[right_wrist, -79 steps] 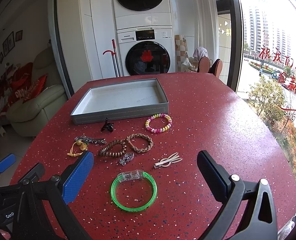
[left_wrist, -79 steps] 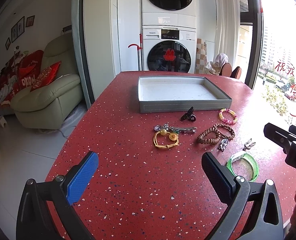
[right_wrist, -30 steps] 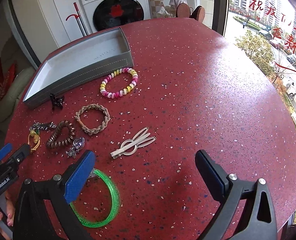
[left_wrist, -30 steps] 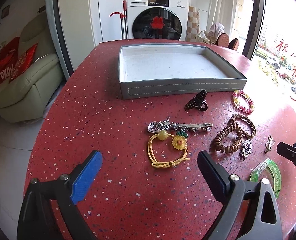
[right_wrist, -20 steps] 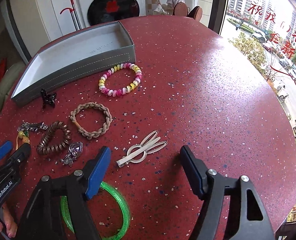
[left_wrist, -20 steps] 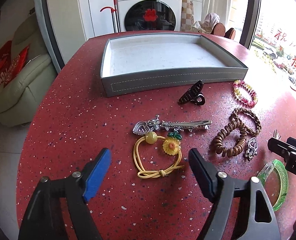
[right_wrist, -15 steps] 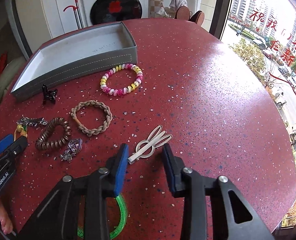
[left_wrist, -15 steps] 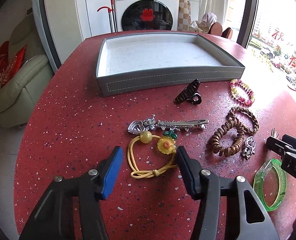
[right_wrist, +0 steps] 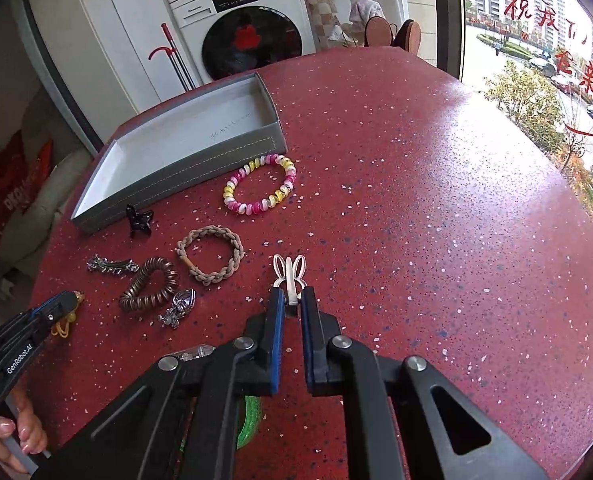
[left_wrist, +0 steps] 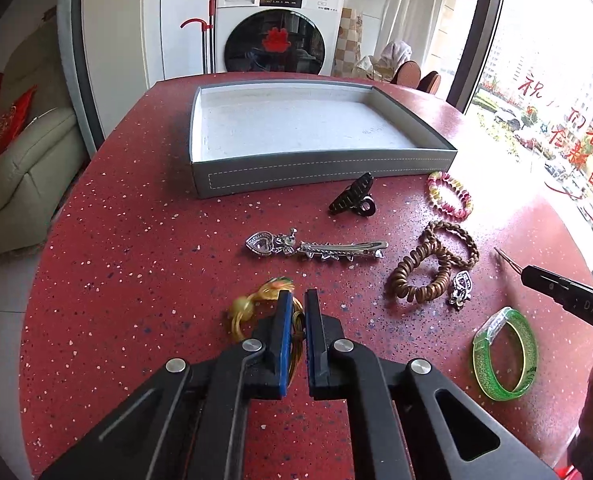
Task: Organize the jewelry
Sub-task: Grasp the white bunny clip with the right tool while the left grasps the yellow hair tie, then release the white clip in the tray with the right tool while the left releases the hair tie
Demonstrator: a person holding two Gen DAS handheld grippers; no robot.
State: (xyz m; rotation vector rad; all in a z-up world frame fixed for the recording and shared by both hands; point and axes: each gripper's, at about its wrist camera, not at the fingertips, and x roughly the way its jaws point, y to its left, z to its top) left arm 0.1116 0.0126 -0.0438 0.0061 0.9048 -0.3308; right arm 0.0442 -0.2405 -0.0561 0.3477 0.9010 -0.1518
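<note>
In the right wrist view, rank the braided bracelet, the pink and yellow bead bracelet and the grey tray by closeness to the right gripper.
From the right gripper:
1. Braided bracelet, ahead to the left.
2. Pink and yellow bead bracelet, farther ahead, by the tray's corner.
3. Grey tray, farthest, toward the washing machine.

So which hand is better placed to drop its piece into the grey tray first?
Probably the left. The left gripper, shut on the yellow hair tie, faces the grey tray squarely. The right gripper, shut on the white rabbit clip, sits off beyond the tray's right end.
</note>
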